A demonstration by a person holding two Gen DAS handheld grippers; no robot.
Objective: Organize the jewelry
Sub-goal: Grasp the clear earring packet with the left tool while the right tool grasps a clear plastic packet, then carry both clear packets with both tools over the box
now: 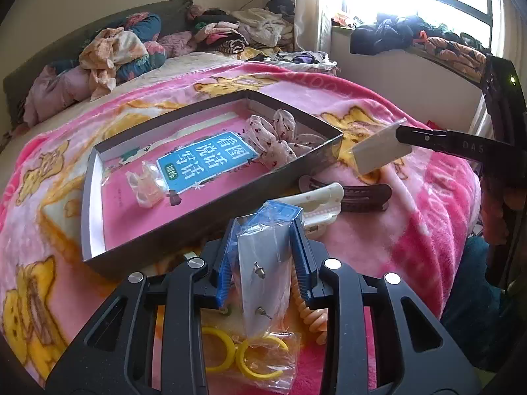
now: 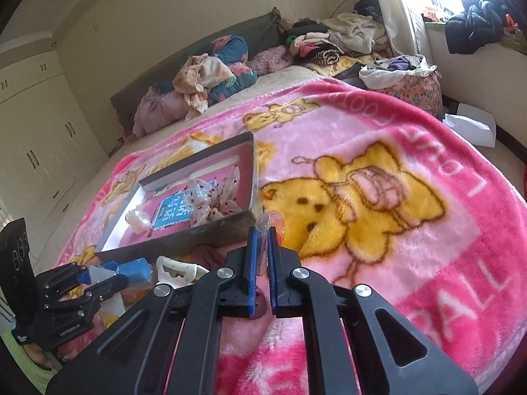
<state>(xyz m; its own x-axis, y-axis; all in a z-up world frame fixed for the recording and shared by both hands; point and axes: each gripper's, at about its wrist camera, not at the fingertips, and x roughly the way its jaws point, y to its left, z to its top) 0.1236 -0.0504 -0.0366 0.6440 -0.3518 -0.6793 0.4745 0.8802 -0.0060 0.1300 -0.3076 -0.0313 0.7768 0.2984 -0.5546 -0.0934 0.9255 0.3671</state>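
Observation:
A shallow grey box (image 1: 210, 227) lies on the pink blanket; it also shows in the right wrist view (image 2: 184, 247). Inside are a polka-dot scrunchie bow (image 1: 280, 138), a small clear packet (image 1: 146, 186) and a pink book (image 1: 207, 161). My left gripper (image 1: 265, 227) is shut on a clear bag holding an earring card (image 1: 263, 273), just in front of the box's near wall. My right gripper (image 2: 262, 230) is shut on a small clear packet (image 2: 271, 222) beside the box's right corner; in the left wrist view it (image 1: 378, 151) holds the packet (image 1: 378, 151) in the air.
A white hair claw (image 1: 316, 200) and a brown hair clip (image 1: 362, 194) lie on the blanket right of the box. A bag of yellow rings (image 1: 250, 355) and an orange spiral hair tie (image 1: 309, 316) lie under my left gripper. Clothes are piled at the bed's far end (image 1: 230, 33).

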